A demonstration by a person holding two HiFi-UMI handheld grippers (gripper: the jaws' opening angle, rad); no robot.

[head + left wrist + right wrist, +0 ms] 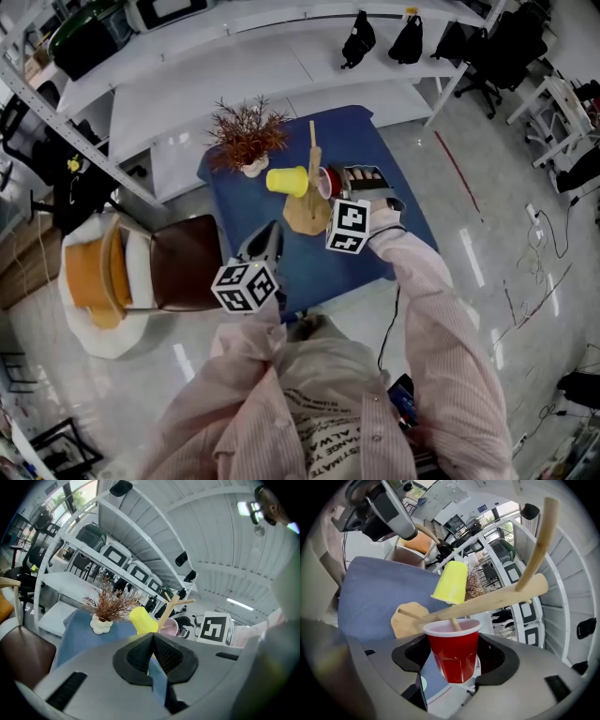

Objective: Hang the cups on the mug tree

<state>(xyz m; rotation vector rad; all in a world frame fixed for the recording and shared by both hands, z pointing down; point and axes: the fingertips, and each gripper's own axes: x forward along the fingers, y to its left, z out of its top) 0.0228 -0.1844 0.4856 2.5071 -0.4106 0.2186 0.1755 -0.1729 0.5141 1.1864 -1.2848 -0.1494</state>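
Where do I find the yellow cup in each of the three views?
Head view: the yellow cup is above centre, left of the mug tree.
Left gripper view: yellow cup at centre, left of the mug tree.
Right gripper view: yellow cup at centre, just above the slanting mug tree.
Shared landmark: the wooden mug tree.

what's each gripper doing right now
left gripper: closed, nothing in it
right gripper: closed on the red cup, with a peg of the mug tree in the cup's mouth
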